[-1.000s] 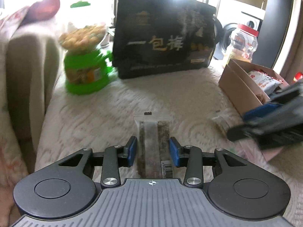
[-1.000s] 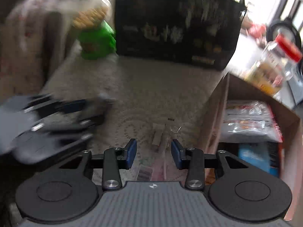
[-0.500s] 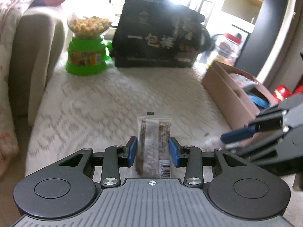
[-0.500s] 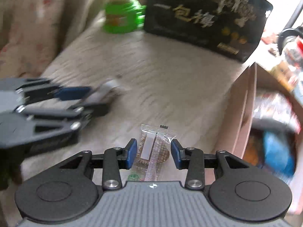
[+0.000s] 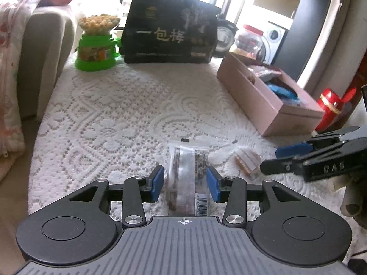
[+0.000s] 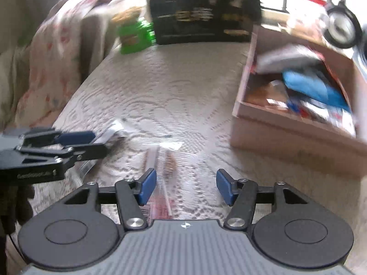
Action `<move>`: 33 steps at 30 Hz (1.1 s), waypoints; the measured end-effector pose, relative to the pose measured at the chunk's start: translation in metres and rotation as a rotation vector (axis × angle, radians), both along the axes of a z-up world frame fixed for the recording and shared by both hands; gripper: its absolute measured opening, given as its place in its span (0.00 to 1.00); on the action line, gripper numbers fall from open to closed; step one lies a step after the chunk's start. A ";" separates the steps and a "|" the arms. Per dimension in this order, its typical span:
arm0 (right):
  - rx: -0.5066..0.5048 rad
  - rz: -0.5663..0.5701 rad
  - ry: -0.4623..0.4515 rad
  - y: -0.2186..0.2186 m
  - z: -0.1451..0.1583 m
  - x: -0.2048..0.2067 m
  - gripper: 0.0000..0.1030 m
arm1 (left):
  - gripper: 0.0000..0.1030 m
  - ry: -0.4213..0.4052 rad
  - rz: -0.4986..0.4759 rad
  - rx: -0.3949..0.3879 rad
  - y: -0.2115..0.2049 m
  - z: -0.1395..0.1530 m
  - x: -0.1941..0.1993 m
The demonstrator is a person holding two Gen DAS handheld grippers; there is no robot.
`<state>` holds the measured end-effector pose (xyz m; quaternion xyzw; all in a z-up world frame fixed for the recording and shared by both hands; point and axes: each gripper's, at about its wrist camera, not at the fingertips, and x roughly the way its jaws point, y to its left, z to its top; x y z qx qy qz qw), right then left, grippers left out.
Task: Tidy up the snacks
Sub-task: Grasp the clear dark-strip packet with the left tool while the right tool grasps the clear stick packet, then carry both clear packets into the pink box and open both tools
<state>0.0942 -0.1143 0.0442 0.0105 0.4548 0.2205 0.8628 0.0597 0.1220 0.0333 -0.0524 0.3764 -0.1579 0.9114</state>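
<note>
A long clear snack packet with dark filling (image 5: 188, 174) lies flat on the lace tablecloth between the open jaws of my left gripper (image 5: 185, 183), with a gap on each side. A smaller clear packet with brown snacks (image 5: 246, 161) lies just right of it. In the right wrist view this smaller packet (image 6: 161, 160) lies by the left fingertip of my right gripper (image 6: 186, 184), which is open and touches nothing. The pink open box (image 5: 257, 96) holds several snack packets; it also shows in the right wrist view (image 6: 296, 142).
A black gift bag (image 5: 170, 39) and a green candy dispenser (image 5: 96, 45) stand at the table's far edge. A sofa arm with a floral cover (image 5: 34, 52) runs along the left. A red figurine (image 5: 332, 105) stands right of the box.
Both grippers have opened wider and let go of their packets, which now lie on the cloth. The right gripper has swung to the right, toward the box.
</note>
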 end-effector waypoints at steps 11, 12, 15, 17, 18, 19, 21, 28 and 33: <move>-0.098 0.133 -0.233 0.037 -0.016 -0.025 0.55 | 0.49 -0.010 -0.025 0.172 -0.024 0.000 -0.009; -0.105 0.140 -0.241 0.037 -0.015 -0.026 0.47 | 0.49 -0.008 -0.023 0.178 -0.025 0.000 -0.009; -0.090 0.131 -0.227 0.027 -0.010 -0.035 0.35 | 0.46 0.002 -0.031 0.188 -0.029 0.000 -0.009; -0.080 0.110 -0.228 0.015 -0.009 -0.044 0.35 | 0.44 -0.008 -0.034 0.215 -0.036 -0.001 -0.011; -0.077 0.096 -0.227 0.009 -0.008 -0.048 0.35 | 0.44 -0.014 -0.028 0.225 -0.039 -0.001 -0.013; -0.070 0.083 -0.225 0.001 -0.008 -0.053 0.35 | 0.44 -0.018 -0.019 0.231 -0.041 -0.001 -0.015; -0.046 0.055 -0.224 -0.018 -0.005 -0.065 0.35 | 0.42 -0.020 -0.001 0.229 -0.047 0.000 -0.019; -0.033 -0.021 -0.267 -0.075 0.006 -0.101 0.35 | 0.38 0.005 -0.064 0.154 -0.082 0.005 -0.041; -0.036 -0.076 -0.297 -0.101 0.010 -0.113 0.35 | 0.37 0.006 -0.167 0.113 -0.117 0.014 -0.054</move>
